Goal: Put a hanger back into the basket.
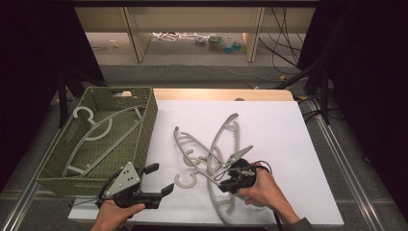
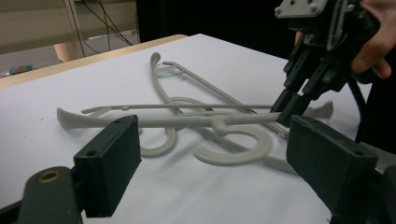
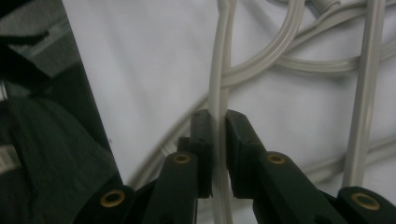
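Several grey plastic hangers [image 1: 226, 130] lie tangled on the white table top. My right gripper [image 1: 222, 178] is shut on the thin arm of one hanger [image 3: 219, 70], and its two pads pinch the bar between them [image 3: 218, 126]. From the left gripper view that held hanger [image 2: 163, 120] hangs slightly raised over the others, hook [image 2: 233, 147] down, with the right gripper [image 2: 286, 112] at its end. My left gripper [image 1: 159, 179] stands open at the table's front left with nothing between its pads [image 2: 112, 154].
A green woven basket [image 1: 144, 130] stands at the left of the table with one grey hanger [image 1: 96, 130] inside. Bare white table [image 1: 279, 125] lies to the right of the pile. Shelving and cables are on the floor beyond.
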Demonstrator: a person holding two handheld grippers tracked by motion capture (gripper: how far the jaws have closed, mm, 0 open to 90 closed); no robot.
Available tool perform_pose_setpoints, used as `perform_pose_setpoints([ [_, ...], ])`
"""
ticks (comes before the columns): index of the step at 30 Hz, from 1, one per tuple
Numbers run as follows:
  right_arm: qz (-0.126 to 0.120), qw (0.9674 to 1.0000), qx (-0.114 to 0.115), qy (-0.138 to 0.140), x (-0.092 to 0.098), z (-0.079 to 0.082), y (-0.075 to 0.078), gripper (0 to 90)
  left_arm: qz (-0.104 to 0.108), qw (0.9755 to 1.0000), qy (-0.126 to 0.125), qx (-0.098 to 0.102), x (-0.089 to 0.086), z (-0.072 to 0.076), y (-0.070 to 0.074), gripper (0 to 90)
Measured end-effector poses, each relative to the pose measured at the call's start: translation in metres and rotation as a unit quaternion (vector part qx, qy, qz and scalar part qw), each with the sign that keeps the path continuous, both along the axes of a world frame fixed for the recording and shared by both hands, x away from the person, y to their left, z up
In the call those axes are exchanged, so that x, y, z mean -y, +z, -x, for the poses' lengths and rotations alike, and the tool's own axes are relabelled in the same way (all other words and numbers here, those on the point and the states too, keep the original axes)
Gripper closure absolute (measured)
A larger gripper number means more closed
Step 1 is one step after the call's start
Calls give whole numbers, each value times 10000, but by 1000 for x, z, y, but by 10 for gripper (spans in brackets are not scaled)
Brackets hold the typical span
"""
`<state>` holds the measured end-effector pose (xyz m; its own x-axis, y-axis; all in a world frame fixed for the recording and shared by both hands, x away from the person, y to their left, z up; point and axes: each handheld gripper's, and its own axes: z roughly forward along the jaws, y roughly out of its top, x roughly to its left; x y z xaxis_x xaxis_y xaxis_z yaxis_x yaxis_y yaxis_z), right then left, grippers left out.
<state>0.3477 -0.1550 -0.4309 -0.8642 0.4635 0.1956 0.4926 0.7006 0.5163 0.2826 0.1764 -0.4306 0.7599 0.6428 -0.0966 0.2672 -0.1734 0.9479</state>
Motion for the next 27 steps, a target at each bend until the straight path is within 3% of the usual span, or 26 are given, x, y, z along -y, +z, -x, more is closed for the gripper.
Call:
perform_pose_setpoints([
  [2, -29, 9999, 13, 133, 7, 1, 4, 825, -32, 10000, -65, 56, 1, -3, 0, 202],
  [3, -39, 9996, 71, 259, 10, 1, 5, 825, -145, 9998, -111, 112, 0, -4, 2, 236],
  [6, 10, 9989, 106, 458, 15, 3, 12, 824, -239, 9995, -186, -41, 4, -12, 1, 248],
  [8, 20, 9983, 156, 553, 17, 3, 15, 824, -509, 9985, -196, 37, 8, -18, 1, 261],
  [10, 26, 9976, 240, 644, 18, 4, 19, 824, -878, 9957, -260, 158, 12, -25, 2, 273],
  [12, -9, 9971, 233, 720, 19, 5, 23, 824, -1036, 9943, -244, 114, 17, -31, 2, 286],
  [14, -8, 9963, 280, 807, 21, 6, 26, 824, -1302, 9910, -323, 16, 24, -38, 0, 316],
  [16, -40, 9966, 273, 776, 23, 6, 29, 823, -1642, 9853, -469, 42, 29, -45, -2, 328],
  [18, -15, 9962, 315, 813, 24, 6, 32, 823, -1821, 9816, -558, 107, 36, -48, -4, 339],
  [19, -36, 9963, 284, 809, 25, 7, 33, 822, -1846, 9808, -618, 141, 41, -49, -5, 340],
  [20, -58, 9963, 293, 807, 26, 7, 34, 822, -1965, 9777, -721, 181, 44, -49, -5, 339],
  [22, -94, 9964, 277, 794, 27, 8, 36, 822, -1967, 9763, -866, 256, 52, -51, -7, 344],
  [24, -105, 9963, 288, 800, 29, 8, 38, 822, -2159, 9709, -962, 393, 57, -53, -7, 348],
  [27, -124, 9961, 282, 832, 32, 8, 41, 822, -2220, 9689, -1021, 399, 61, -58, -8, 350],
])
